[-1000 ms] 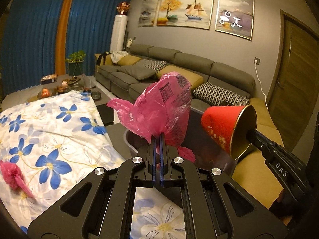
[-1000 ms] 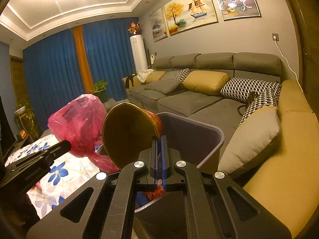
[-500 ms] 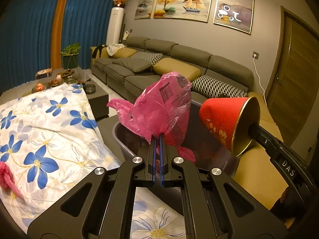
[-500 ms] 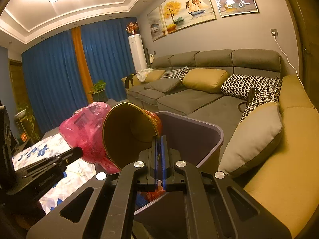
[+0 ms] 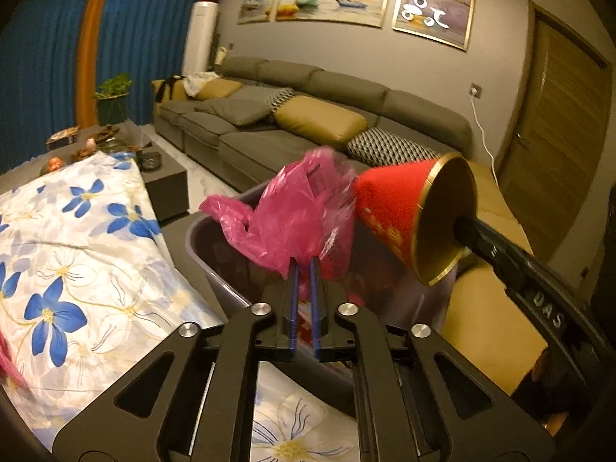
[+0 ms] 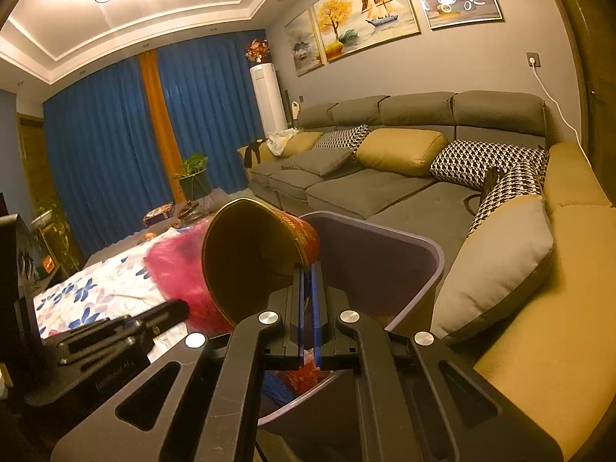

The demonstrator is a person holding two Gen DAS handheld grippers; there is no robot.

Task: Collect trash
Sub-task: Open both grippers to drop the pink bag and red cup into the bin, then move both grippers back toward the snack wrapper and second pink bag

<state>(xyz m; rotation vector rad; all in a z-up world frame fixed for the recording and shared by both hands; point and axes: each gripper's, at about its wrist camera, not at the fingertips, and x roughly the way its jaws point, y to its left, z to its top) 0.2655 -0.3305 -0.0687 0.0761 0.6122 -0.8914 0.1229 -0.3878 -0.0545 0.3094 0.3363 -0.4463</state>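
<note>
Left wrist view: the left gripper (image 5: 304,265) is seen just starting to open, and the blurry pink plastic bag (image 5: 296,219) is still caught between its tips, right over the grey bin (image 5: 215,261).

Right wrist view: the red paper cup (image 6: 261,261) is pinched by its rim in the tightly closed right gripper (image 6: 308,273), tipped over the same bin.
</note>
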